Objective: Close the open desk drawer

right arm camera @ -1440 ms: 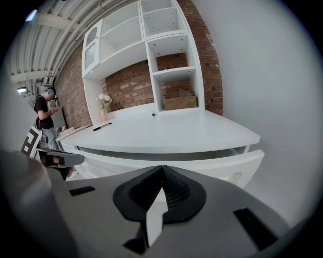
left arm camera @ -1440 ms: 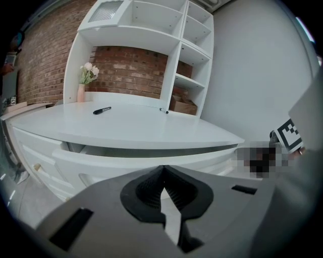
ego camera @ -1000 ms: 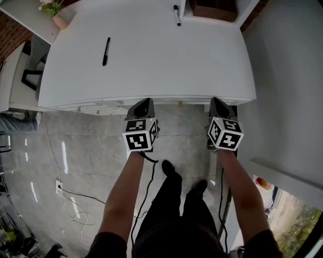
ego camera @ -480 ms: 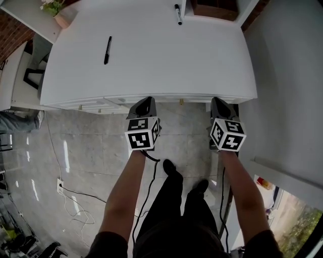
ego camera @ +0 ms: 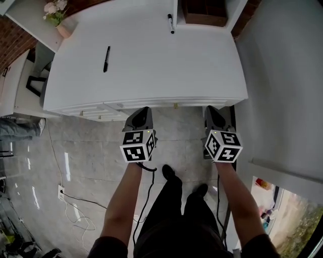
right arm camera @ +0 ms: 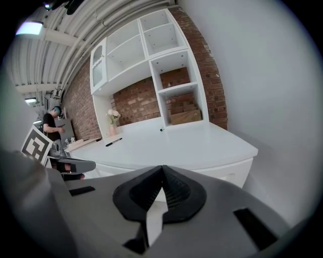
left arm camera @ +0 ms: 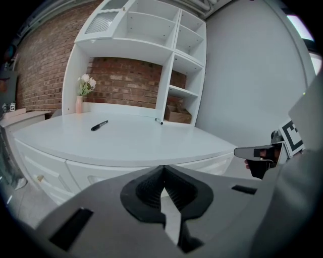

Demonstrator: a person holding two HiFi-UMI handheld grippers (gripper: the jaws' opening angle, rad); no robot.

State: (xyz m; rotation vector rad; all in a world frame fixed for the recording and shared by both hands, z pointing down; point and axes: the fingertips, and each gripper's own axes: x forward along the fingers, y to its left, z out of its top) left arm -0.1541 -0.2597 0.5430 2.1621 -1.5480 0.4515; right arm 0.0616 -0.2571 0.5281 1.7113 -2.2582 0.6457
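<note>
Your left gripper (left arm camera: 163,171) jaws clenched tip to tip w/ nothing between, right gripper (right arm camera: 162,170) same, both just short of white desk (ego camera: 151,75) front edge, desk drawers (ego camera: 98,110) under edge, left of left gripper, can't tell if ajar, black marker (ego camera: 106,59) on top.

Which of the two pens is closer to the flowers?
The pen lying alone on the left part of the desk, nearer the flowers. The other pen lies far back, beside the shelf.
</note>
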